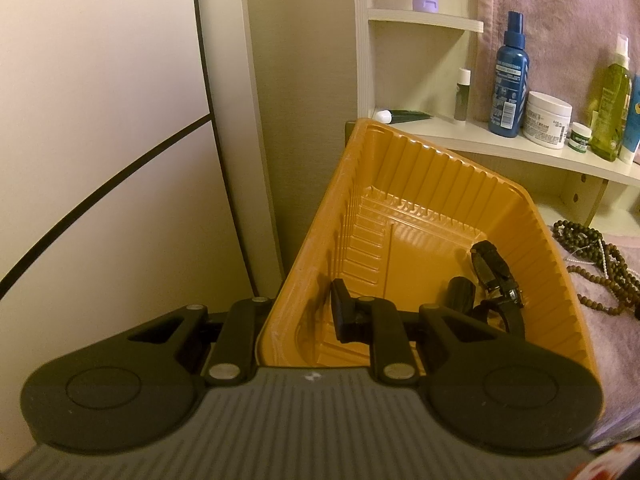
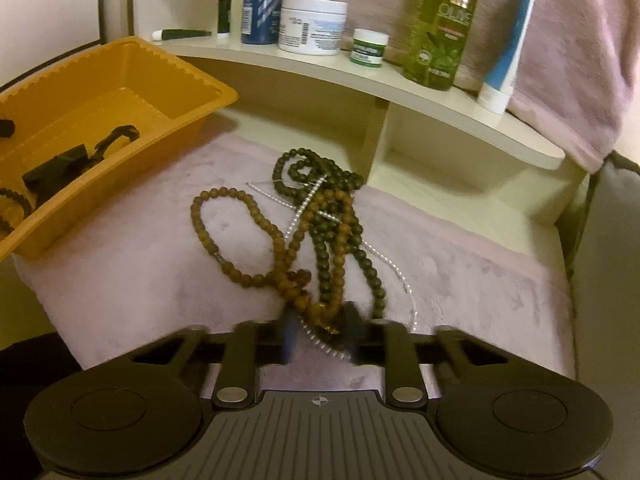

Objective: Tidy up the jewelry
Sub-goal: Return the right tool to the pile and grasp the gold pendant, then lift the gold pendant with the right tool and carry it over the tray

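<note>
An orange plastic tray (image 1: pixel 420 184) is tilted up in the left wrist view, with a black watch (image 1: pixel 496 276) lying inside. My left gripper (image 1: pixel 296 316) is shut on the tray's near-left wall, one finger inside and one outside. In the right wrist view the tray (image 2: pixel 192 76) sits at the left on a pink cloth. A tangle of brown and dark green bead necklaces (image 2: pixel 320 232) with a thin silver chain lies mid-cloth. My right gripper (image 2: pixel 318 332) has its fingers around the near end of the beads, closed on the bunch.
A curved cream shelf (image 2: pixel 360 76) behind holds a blue bottle (image 2: pixel 260 0), a white jar (image 2: pixel 312 24), a small green jar, a green oil bottle (image 2: pixel 444 24) and a tube. A pink towel (image 2: pixel 560 60) hangs at right. The beads also show in the left wrist view (image 1: pixel 592 256).
</note>
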Demonstrator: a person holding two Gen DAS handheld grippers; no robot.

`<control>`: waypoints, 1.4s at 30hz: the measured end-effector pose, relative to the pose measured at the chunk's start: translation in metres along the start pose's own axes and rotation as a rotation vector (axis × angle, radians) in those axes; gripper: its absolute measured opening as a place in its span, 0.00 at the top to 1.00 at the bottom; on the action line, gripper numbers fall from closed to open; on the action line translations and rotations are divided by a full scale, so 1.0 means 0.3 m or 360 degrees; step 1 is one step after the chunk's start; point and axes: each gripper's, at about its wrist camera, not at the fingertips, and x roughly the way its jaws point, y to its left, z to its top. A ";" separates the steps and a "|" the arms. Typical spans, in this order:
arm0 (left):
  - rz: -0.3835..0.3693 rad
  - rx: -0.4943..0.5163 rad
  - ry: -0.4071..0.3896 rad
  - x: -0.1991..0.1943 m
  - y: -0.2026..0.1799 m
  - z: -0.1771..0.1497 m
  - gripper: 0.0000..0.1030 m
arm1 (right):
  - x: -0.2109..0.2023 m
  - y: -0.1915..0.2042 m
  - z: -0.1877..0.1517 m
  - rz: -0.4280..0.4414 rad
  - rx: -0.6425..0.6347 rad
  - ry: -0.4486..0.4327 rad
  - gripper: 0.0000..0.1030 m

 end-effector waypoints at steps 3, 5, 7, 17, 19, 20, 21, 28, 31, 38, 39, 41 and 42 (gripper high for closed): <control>0.0000 0.0000 -0.0002 -0.002 0.001 0.000 0.82 | -0.021 0.008 0.004 0.0025 0.0000 -0.0015 0.87; -0.0003 0.0000 -0.0002 -0.003 0.002 0.000 0.82 | -0.040 0.011 0.001 0.0054 0.0017 -0.0015 0.87; -0.0006 0.0002 -0.0004 -0.005 0.002 0.000 0.82 | -0.063 0.017 -0.006 0.0077 0.0035 -0.0010 0.88; -0.0015 0.0001 -0.0013 -0.015 0.006 -0.001 0.83 | -0.124 0.017 -0.100 0.0126 0.0136 0.0121 0.88; -0.0014 -0.0001 -0.0013 -0.016 0.006 -0.001 0.83 | -0.128 0.002 -0.110 0.0126 0.0194 0.0147 0.88; -0.0013 -0.0001 -0.0012 -0.016 0.005 0.000 0.83 | -0.127 -0.006 -0.113 0.0130 0.0226 0.0159 0.87; -0.0012 -0.0001 -0.0012 -0.017 0.005 0.000 0.83 | -0.124 -0.013 -0.114 0.0141 0.0259 0.0169 0.84; -0.0013 -0.0001 -0.0011 -0.017 0.005 0.001 0.83 | -0.096 0.008 -0.091 0.0090 0.0213 0.0117 0.59; -0.0011 0.0002 -0.0013 -0.017 0.005 0.001 0.83 | -0.079 0.002 -0.080 0.0094 0.0241 0.0101 0.59; -0.0011 0.0003 -0.0014 -0.015 0.007 0.003 0.83 | -0.066 0.030 -0.058 0.0116 0.0136 0.0116 0.95; -0.0012 0.0003 -0.0015 -0.015 0.008 0.004 0.83 | -0.067 0.032 -0.057 0.0117 0.0134 0.0118 0.95; -0.0011 0.0006 -0.0017 -0.016 0.006 0.003 0.83 | -0.072 0.029 -0.057 0.0120 0.0146 0.0122 0.95; -0.0012 0.0006 -0.0017 -0.016 0.006 0.003 0.83 | -0.076 0.024 -0.057 0.0121 0.0157 0.0121 0.95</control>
